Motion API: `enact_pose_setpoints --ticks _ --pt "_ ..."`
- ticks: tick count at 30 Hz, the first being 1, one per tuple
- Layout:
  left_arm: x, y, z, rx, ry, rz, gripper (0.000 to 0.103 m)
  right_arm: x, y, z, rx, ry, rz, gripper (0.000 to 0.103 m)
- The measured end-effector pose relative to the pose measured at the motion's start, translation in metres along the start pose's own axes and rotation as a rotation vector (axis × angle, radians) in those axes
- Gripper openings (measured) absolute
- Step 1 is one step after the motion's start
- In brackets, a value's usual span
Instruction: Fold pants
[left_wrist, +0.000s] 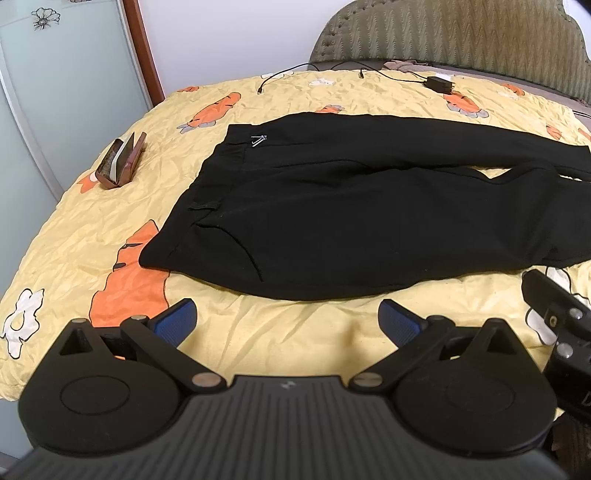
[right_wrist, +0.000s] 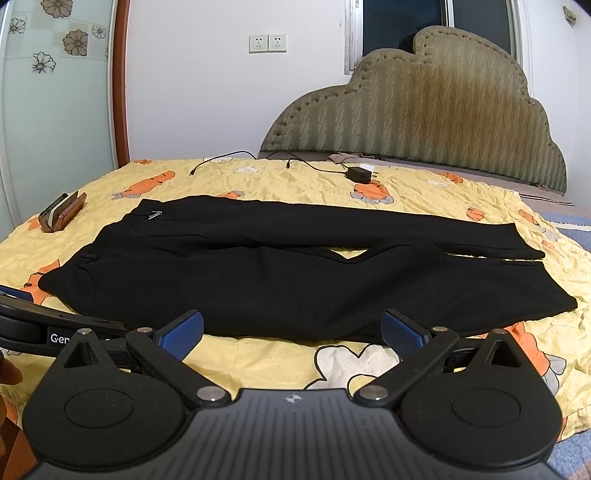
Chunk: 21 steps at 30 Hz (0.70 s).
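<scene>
Yellow bedspread (left_wrist: 303, 332) carries black pants (left_wrist: 332, 206) spread flat, just beyond both grippers' empty, wide-apart jaws.

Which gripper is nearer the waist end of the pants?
Left. The left gripper faces the pants near the waistband; the right gripper sits toward the legs. Both are open.

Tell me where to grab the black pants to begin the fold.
Probably the near edge of the black pants: they lie flat, waistband left, cuffs right. Left gripper takes the near waist corner, right gripper the near cuff; both are open.
</scene>
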<state>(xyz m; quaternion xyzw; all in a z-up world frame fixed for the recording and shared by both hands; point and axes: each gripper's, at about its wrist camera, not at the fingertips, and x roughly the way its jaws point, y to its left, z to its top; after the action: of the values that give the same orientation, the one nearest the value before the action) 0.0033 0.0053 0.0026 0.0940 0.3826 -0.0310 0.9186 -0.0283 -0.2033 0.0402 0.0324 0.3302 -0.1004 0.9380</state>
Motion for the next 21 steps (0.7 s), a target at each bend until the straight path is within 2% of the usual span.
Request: enact_pose_setpoints --ticks 21 --pt "0.0023 -0.0002 0.0021 -0.001 0.008 -0.008 0.103 0.0024 0.0031 0.0021 -0.004 0.01 0.01 0.103"
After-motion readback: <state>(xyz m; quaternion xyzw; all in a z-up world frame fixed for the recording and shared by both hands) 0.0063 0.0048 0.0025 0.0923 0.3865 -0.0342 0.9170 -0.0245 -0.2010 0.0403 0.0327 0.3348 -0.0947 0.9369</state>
